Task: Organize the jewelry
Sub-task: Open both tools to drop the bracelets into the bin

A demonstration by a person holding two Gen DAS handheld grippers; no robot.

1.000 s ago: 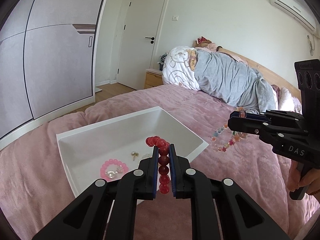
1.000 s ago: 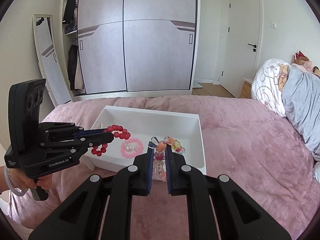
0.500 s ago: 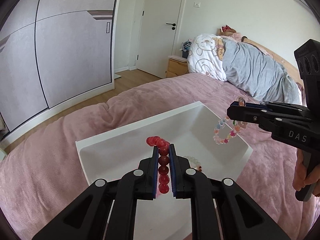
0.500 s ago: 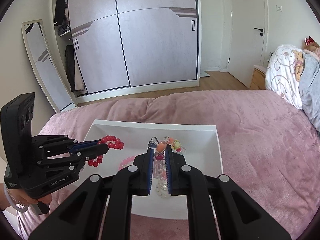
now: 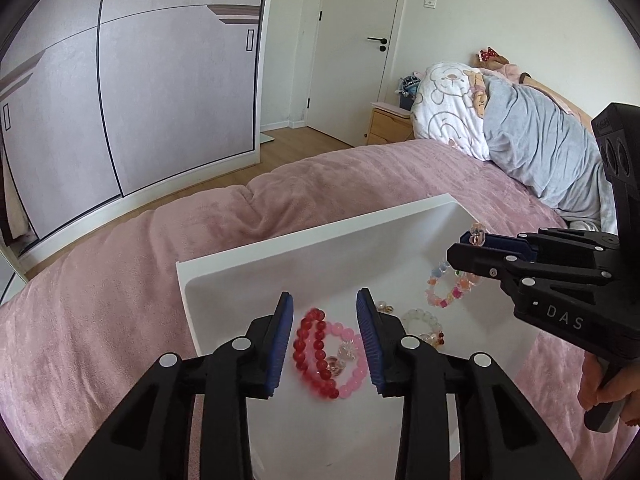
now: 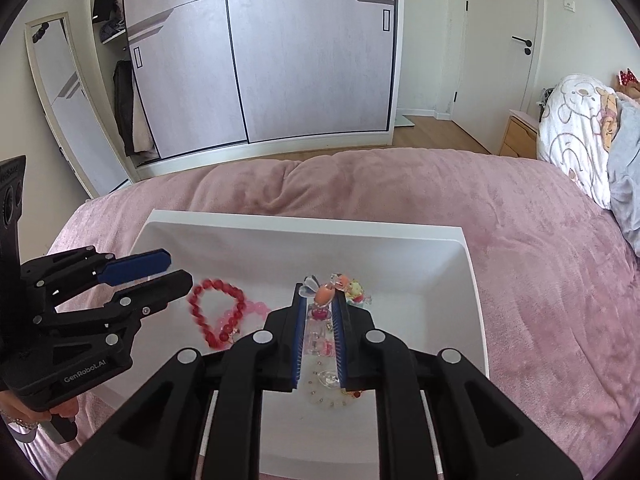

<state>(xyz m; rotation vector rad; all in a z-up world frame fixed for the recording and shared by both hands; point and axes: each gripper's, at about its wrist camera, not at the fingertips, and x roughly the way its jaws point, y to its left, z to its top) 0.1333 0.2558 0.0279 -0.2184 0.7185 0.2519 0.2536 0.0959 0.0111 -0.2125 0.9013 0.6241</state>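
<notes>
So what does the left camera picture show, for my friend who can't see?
The open left gripper is above a red bead bracelet lying in a white tray on a pink bed. The right gripper dangles a colourful bracelet over the tray.

Left gripper (image 5: 325, 344): jaws spread wide, nothing between the pads, pointing downward.
Right gripper (image 6: 320, 332): jaws narrowed, clamped on a multicoloured bead bracelet (image 5: 450, 286), held level.

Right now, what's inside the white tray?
In the white tray: red bead bracelet overlapping a pink bead bracelet, plus a pale bead bracelet. The left gripper covers the tray's near floor.
</notes>
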